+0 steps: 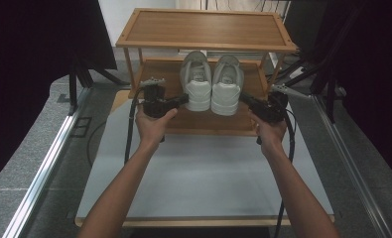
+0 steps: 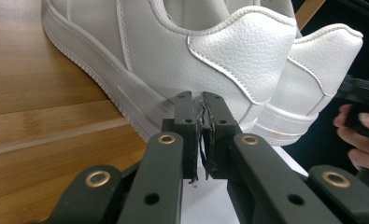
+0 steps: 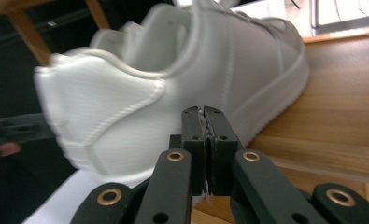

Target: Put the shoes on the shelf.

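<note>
Now two white sneakers [image 1: 212,84] sit side by side at the front edge of the lower shelf [image 1: 206,121]. Left tongs [image 1: 183,99] and right tongs [image 1: 244,98], both pressed together, flank their heels.

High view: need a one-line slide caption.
Two hand-held grippers, left and right, fingers shut, flank a pair of white sneakers on a wooden rack's lower shelf.
</note>
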{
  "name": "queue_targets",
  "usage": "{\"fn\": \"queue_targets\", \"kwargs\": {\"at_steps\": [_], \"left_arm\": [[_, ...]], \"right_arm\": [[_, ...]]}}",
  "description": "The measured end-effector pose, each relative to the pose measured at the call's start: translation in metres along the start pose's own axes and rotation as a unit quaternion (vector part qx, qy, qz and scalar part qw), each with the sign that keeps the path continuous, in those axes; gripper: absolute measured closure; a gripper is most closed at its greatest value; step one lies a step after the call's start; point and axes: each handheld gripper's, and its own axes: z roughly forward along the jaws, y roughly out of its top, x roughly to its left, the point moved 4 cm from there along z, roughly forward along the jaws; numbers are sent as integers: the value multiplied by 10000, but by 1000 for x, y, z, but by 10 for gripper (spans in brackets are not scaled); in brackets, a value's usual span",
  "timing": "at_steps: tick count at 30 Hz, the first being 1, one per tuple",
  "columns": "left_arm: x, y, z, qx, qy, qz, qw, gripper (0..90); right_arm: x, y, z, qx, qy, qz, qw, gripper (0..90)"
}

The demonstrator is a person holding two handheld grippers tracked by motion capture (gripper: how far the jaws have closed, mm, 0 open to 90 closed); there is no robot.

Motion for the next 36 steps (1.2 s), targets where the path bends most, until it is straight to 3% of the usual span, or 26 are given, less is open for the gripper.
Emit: {"fn": "queue_targets", "kwargs": {"at_steps": [5, 8, 13, 17, 19, 23, 27, 36], "left_arm": [[0, 1, 1, 8, 14, 16, 10000, 859], [2, 1, 1, 7, -1, -8, 10000, 854], [2, 1, 1, 7, -1, -16, 10000, 848], [2, 1, 1, 12, 9, -3, 10000, 849], [2, 2, 1, 10, 14, -27, 10000, 849], [1, 2, 2, 9, -7, -71, 10000, 858], [1, 3, 3, 13, -27, -76, 10000, 858], [1, 2, 3, 11, -11, -97, 10000, 858]], "right_arm": [[15, 2, -9, -58, 266, -249, 9993, 891], [20, 0, -10, -14, 222, -398, 9990, 893], [23, -1, -13, -38, 371, -331, 9988, 892], [34, -5, -12, 69, 518, -489, 9974, 892], [36, -5, -11, 66, 443, -625, 9970, 892], [35, -2, -10, 112, 435, -605, 9972, 893], [35, 0, -9, 155, 294, -728, 9968, 893], [30, 3, 0, 124, 169, -629, 9978, 892]]}}
